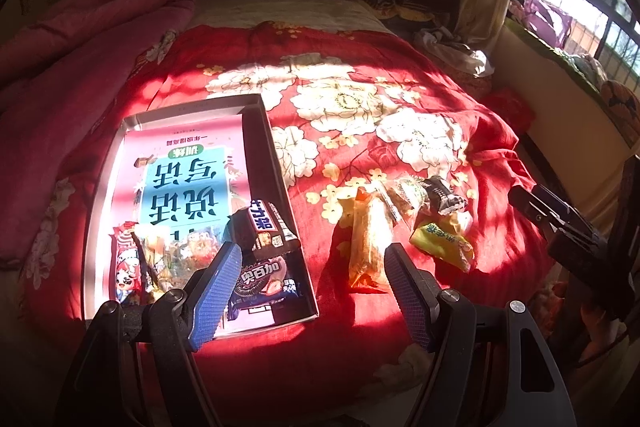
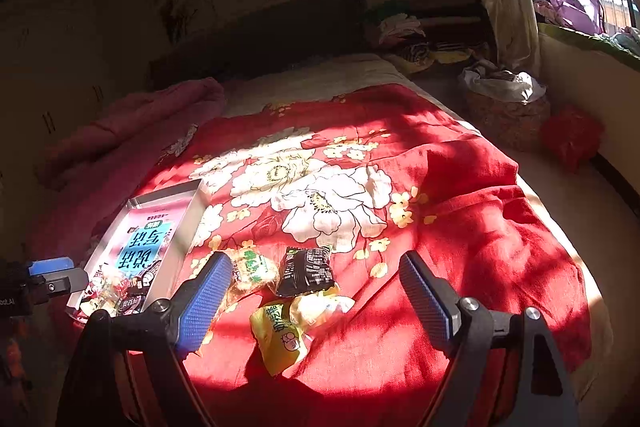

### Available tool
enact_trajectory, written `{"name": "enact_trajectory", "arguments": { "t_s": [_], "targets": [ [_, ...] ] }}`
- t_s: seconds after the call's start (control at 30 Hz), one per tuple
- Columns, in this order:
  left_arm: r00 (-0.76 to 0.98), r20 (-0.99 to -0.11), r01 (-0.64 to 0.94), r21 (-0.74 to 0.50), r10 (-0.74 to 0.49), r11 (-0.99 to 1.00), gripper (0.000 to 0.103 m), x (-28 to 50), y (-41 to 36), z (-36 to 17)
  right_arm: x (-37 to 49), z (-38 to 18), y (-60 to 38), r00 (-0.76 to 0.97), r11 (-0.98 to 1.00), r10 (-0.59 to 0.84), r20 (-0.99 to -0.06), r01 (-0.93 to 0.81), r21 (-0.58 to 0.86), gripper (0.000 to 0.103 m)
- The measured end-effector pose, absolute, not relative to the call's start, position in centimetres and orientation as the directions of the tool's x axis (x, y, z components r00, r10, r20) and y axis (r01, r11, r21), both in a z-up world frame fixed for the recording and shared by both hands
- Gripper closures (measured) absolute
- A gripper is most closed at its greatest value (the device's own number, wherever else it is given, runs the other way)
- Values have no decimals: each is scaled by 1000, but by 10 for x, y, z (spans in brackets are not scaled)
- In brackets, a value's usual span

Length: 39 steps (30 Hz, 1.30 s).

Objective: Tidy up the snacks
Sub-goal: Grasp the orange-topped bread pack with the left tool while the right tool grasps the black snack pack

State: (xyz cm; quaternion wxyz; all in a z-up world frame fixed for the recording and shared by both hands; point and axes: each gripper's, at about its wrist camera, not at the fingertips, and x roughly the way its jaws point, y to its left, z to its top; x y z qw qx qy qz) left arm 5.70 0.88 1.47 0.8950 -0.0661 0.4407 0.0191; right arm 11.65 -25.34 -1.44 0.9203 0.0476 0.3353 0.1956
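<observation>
Jaws wide, both empty | loose snacks on quilt | tray beside

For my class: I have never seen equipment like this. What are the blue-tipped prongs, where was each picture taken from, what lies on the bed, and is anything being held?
No robot here: a person holds a two-fingered gripper in each hand, and a fisheye camera on each looks along its blue-padded fingers. One picture is from the left gripper, the other from the right gripper. Both are open and hold nothing.

On the red floral bedspread lies a shallow white cardboard box lined with a pink and blue printed sheet. It already holds several snacks, among them a dark chocolate-bar wrapper and a dark blue biscuit packet.

Loose on the bedspread: a long orange-yellow wrapped snack, a clear packet with green print, a small black packet and a yellow packet.
</observation>
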Motion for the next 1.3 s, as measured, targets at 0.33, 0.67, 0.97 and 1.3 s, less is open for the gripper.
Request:
{"name": "enact_trajectory", "arguments": {
  "t_s": [0.33,0.67,0.97,1.3],
  "targets": [
    [578,-815,-67,-99,-42,993,28,66,-4,-3,128,-26,-240,653,906,413,-635,-367,212,18],
    [546,-835,-41,-99,-61,994,28,81,-17,-18,153,-42,-221,610,905,387,-691,-395,159,18],
    [511,-857,-18,-81,-61,997,28,103,-32,-33,185,-68,-208,549,907,333,-767,-408,102,18],
    [482,-875,8,-52,-50,999,28,124,-47,-49,198,-83,-192,527,895,295,-797,-444,37,18]
  ]
}}
